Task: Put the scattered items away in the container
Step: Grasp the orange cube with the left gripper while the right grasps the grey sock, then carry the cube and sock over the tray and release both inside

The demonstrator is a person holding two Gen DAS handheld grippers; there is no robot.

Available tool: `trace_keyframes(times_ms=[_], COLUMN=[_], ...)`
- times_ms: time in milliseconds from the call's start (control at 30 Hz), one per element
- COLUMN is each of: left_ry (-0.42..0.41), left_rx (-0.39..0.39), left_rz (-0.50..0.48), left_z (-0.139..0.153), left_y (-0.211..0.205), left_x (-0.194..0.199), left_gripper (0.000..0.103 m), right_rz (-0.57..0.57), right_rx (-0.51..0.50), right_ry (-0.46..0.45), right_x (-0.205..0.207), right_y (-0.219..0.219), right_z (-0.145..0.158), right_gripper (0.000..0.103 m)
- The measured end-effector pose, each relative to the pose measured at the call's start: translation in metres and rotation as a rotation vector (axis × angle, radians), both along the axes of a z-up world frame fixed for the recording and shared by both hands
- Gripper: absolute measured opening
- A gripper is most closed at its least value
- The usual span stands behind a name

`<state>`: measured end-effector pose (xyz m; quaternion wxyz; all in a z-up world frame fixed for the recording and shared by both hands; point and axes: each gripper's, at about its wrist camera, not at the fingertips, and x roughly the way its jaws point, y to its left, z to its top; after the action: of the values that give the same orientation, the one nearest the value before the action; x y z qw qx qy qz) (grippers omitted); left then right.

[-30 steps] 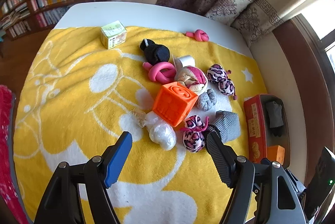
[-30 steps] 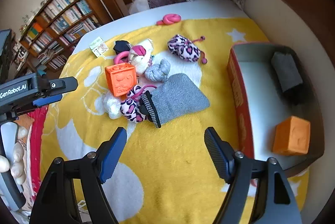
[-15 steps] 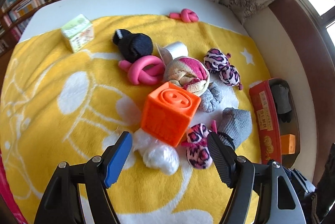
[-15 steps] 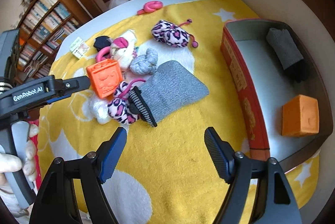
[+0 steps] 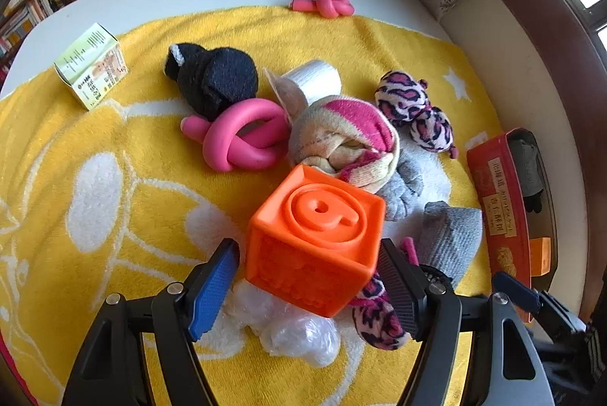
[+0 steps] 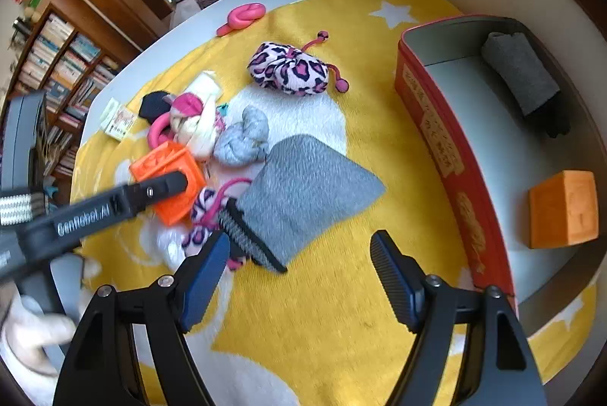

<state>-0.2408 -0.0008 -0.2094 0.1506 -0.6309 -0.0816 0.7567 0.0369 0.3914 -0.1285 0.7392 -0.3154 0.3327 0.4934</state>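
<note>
An orange cube sits in a pile of toys and socks on the yellow blanket. My left gripper is open, its fingers flanking the cube's sides with no visible press. From the right wrist view the left gripper's finger crosses in front of the cube. My right gripper hangs open and empty over the blanket, just in front of a flat grey sock. The red tin at right holds another orange cube and a dark grey sock.
Around the cube lie a pink knotted tube, a black sock, a striped sock ball, leopard pouches, a clear plastic bag and a small carton. Another pink knot lies at the blanket's far edge. Bookshelves stand beyond.
My left gripper has come down onto the pile, and the orange cube now sits between its fingers. The right gripper has shifted and rolled a little, staying open.
</note>
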Motion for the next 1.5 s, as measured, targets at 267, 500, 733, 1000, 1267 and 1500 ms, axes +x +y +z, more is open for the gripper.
trace_keyframes(times_ms=[267, 500, 733, 1000, 1267, 1500], left_ry=[-0.022, -0.042, -0.037, 0.020, 0.077, 0.134], left_rx=[0.022, 0.048, 0.037, 0.029, 0.029, 0.035], left_rz=[0.006, 0.015, 0.037, 0.085, 0.091, 0.050], left_z=[-0.014, -0.020, -0.016, 0.012, 0.055, 0.086], left_y=[0.001, 0.003, -0.001, -0.005, 0.011, 0.055], left_x=[-0.004, -0.008, -0.001, 0.015, 0.031, 0.042], left_gripper=[0.075, 0.069, 0.057, 0.057, 0.057, 0.057], right_rz=[-0.075, -0.093, -0.054, 0.023, 0.133, 0.145], right_rx=[-0.027, -0.044, -0.056, -0.045, 0.037, 0.135], right_ry=[0.030, 0.014, -0.049, -0.086, -0.115, -0.129], right_x=[0.015, 0.022, 0.019, 0.009, -0.011, 0.003], right_y=[0.028, 0.039, 0.042, 0.032, 0.001, -0.039], right_z=[-0.014, -0.021, -0.027, -0.013, 0.026, 0.071], right_gripper=[0.080, 0.081, 0.073, 0.050, 0.050, 0.050])
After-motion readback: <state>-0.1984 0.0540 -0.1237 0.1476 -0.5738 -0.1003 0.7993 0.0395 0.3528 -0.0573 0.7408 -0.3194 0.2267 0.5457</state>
